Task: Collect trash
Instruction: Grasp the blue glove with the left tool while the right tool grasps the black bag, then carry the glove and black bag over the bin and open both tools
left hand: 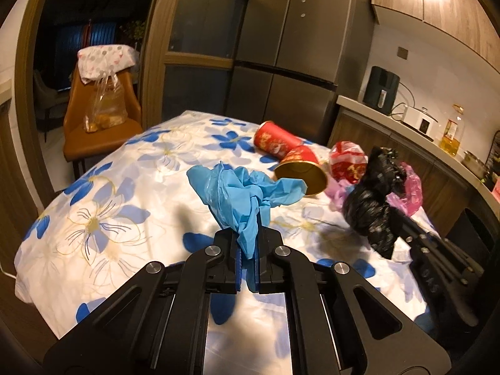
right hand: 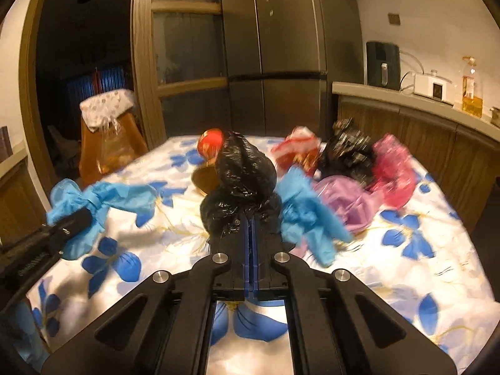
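Blue glove (left hand: 247, 193) pinched; red cups (left hand: 290, 153) lie beyond.

No text could be read anywhere, gold markings on the red paper cups (left hand: 282, 143) stayed illegible, bottle label (left hand: 451, 129) too blurred to make out

Cups (left hand: 289, 153) on table (left hand: 125, 187) behind glove (left hand: 247, 193); bags (left hand: 375, 187) right; chair (left hand: 100, 118) beyond.

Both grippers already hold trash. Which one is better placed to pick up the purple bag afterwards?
Right, probably. The right gripper, shut on the black bag, is nearer the purple bag; the left gripper holds blue plastic farther away.
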`<action>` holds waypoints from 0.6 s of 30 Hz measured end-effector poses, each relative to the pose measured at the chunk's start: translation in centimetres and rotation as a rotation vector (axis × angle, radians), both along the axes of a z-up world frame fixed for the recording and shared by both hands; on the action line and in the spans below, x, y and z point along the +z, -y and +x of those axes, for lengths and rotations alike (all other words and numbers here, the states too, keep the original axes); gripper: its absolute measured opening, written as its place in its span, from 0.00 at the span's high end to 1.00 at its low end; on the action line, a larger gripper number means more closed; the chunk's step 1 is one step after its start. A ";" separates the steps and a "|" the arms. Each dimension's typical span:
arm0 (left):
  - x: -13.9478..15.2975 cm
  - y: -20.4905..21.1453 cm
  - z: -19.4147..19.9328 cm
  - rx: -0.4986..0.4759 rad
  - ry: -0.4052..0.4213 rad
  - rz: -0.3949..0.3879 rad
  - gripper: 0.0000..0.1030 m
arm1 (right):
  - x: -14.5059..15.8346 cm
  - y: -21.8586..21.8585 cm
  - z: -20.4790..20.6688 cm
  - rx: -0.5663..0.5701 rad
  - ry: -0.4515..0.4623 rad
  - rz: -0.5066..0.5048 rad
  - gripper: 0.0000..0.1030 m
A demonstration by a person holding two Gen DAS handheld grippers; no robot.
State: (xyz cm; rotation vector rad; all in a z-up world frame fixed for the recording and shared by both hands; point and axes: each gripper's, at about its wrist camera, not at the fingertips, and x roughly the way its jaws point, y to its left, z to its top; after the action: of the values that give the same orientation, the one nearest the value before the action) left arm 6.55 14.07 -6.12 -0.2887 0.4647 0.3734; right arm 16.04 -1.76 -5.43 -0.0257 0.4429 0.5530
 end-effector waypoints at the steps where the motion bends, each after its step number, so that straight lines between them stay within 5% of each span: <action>1: 0.2 0.3 -0.1 -0.004 0.005 0.005 0.96 | 0.4 0.4 -0.3 -0.002 0.009 0.005 0.98; 18: 4.2 8.0 0.9 -0.148 0.080 0.087 0.96 | 4.5 9.7 -3.1 -0.103 0.111 0.094 0.99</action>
State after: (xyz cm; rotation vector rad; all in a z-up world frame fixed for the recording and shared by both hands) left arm 7.43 6.11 -1.93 -0.1825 0.3875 0.2364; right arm 12.91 -11.42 -0.95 0.0563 0.3073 0.4678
